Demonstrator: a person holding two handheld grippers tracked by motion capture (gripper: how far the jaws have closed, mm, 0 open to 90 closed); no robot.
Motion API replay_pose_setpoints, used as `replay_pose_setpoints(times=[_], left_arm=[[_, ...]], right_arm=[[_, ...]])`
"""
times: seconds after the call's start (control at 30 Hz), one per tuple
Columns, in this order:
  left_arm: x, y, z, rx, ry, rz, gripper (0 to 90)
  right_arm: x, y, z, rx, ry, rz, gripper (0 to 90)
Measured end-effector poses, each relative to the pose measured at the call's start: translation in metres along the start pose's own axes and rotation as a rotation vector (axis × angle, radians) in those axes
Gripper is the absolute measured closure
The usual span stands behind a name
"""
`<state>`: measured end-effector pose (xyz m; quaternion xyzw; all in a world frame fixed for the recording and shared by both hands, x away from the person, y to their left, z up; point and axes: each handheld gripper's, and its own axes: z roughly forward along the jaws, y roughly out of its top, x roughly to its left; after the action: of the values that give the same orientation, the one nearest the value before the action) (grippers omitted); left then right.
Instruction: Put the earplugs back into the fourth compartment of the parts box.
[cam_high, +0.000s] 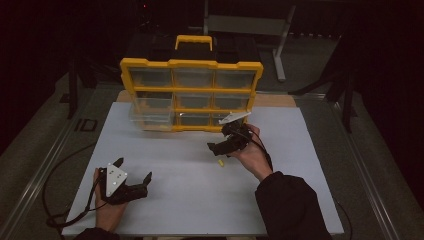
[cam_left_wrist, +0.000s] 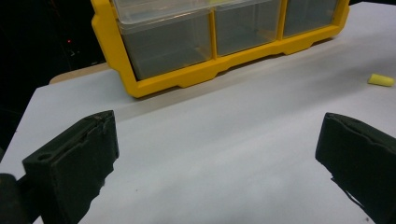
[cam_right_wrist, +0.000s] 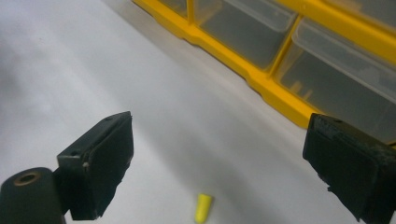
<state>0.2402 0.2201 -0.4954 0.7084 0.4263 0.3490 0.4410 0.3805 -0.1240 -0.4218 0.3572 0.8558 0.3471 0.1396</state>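
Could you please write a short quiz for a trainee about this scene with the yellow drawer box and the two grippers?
1. True or false: the right gripper is shut on the yellow earplug.
2. Which drawer of the organizer is pulled out? A) middle row, left B) top row, right C) bottom row, centre
3. Fill in: the left gripper has its jaws ____ above the white tabletop.

Key
1. False: its jaws stand open and the earplug lies on the tabletop between them.
2. A, the pulled-out drawer.
3. open

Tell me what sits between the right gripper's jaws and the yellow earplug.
Nothing: in the right gripper view the right gripper stands open over bare white table, with the yellow earplug just below.
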Motion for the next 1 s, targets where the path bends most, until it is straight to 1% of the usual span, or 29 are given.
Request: replay_pose_setpoints(times=[0.17, 0.33, 0.5, 0.73, 1.0], left_arm=[[0.0, 0.0, 0.0, 0.0, 0.0, 0.001, 0.0], [0.0, 0.0, 0.0, -0.001, -0.001, -0.001, 0.0], [0.0, 0.0, 0.0, 0.001, -0.002, 0.002, 0.0], [0.0, 0.0, 0.001, 0.002, -0.003, 0.003, 0.0], [0.0, 0.0, 0.0, 0.002, -0.002, 0.003, 0.0]], right_arm=[[-0.002, -0.008, 0.006, 0.022, -0.003, 0.012, 8.5], [-0.002, -0.017, 0.013, 0.057, -0.002, 0.008, 8.6], [-0.005, -0.027, 0.02, 0.089, 0.0, 0.03, 9.7], [-0.007, -0.041, 0.028, 0.128, 0.003, 0.044, 11.0], [-0.008, -0.048, 0.034, 0.155, -0.013, 0.054, 13.0]])
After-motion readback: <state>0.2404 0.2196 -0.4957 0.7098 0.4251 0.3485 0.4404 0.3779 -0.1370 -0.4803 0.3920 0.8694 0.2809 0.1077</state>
